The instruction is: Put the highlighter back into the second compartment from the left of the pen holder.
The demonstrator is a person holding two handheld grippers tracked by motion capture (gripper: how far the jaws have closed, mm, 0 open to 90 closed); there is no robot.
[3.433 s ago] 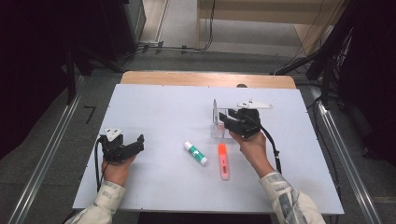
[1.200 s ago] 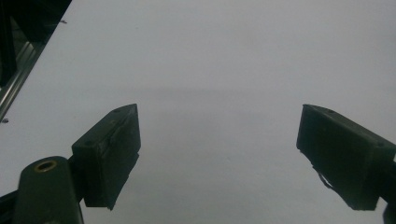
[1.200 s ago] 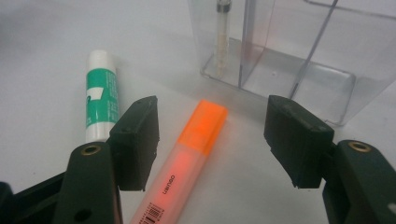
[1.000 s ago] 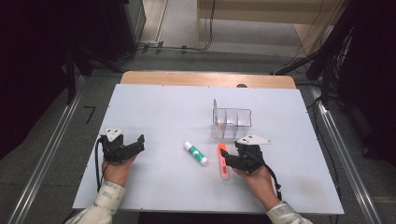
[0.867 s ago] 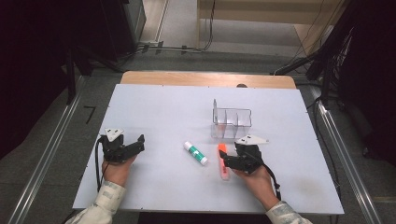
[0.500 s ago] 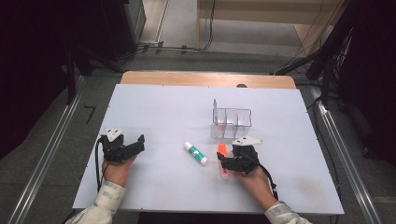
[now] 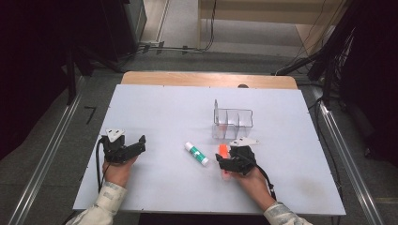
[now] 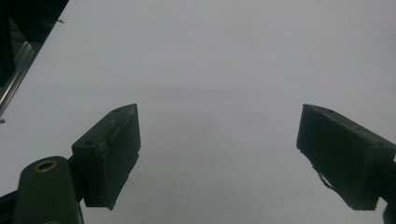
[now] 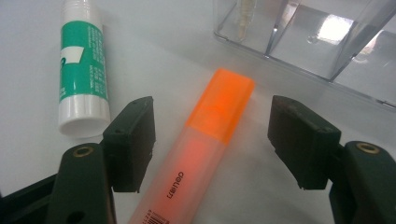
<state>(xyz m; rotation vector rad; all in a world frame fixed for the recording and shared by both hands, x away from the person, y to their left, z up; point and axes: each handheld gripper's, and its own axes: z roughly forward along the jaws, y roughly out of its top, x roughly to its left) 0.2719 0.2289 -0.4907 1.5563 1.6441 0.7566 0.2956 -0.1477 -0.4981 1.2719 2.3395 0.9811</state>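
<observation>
Since the earlier frame our right hand-held gripper (image 9: 212,142) has dropped from the clear organiser (image 7: 233,123), jaws just narrowing yet wide, astride the light, slick orange highlighter (image 9: 201,144) lying on the surface (image 7: 155,112); we'd pinch its flat barrel mid-length.

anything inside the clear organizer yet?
The clear organizer has one thin pale pen-like item standing in a compartment, seen through the wall. An orange tint in the high view could be the highlighter's reflection. Its far compartments are too small to judge.
</observation>
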